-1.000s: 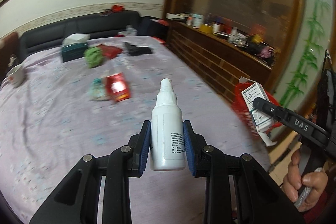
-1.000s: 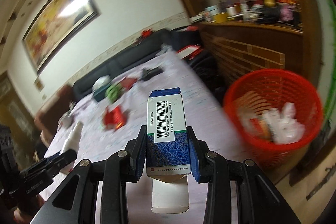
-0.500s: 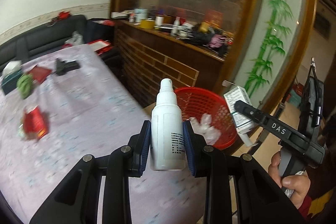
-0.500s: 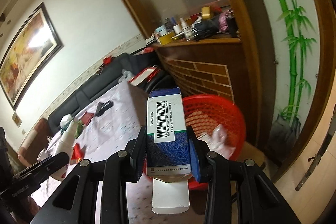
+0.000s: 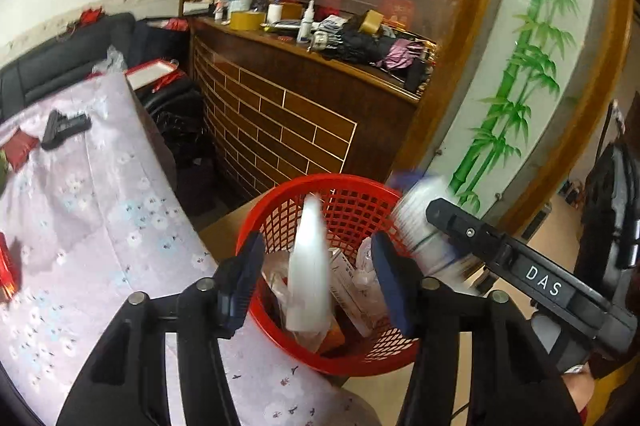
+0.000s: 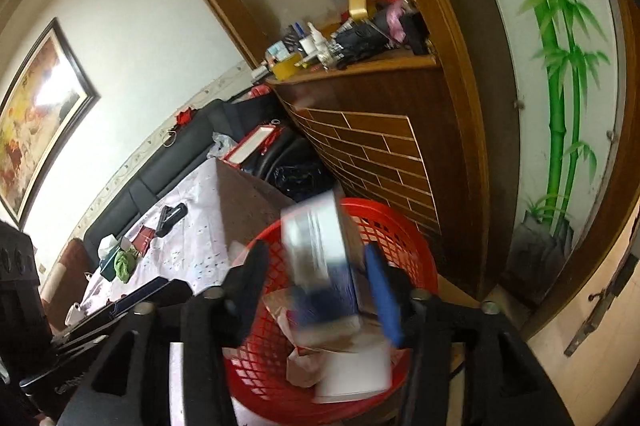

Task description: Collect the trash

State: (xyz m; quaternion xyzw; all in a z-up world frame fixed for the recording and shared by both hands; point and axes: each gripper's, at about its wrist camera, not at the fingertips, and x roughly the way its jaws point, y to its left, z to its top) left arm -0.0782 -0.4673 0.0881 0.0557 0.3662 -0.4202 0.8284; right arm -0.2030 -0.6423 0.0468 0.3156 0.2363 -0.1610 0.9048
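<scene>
A red mesh basket [image 5: 360,186] with wrappers in it stands on the floor by the table's corner. My left gripper [image 5: 318,278] hangs open above it. A white spray bottle [image 5: 308,250], blurred, is loose between the spread blue pads, touching neither, and tips toward the basket. To the right, the right gripper's finger [image 5: 468,230] shows beside a blurred blue-and-white box [image 5: 416,218]. In the right wrist view my right gripper [image 6: 316,278] is open over the basket [image 6: 404,230], with the box [image 6: 320,250] free between the jaws and smeared by motion.
The table with a lilac floral cloth [image 5: 80,226] lies to the left, carrying a black object [image 5: 64,126], a green crumpled item [image 6: 124,264] and red packets. A wooden counter [image 5: 304,94] with clutter stands behind the basket. A bamboo-painted panel [image 5: 520,86] is at the right.
Both grippers swung from the table to over the red basket and opened. The bottle and the box, held a moment ago, are now loose and dropping.
</scene>
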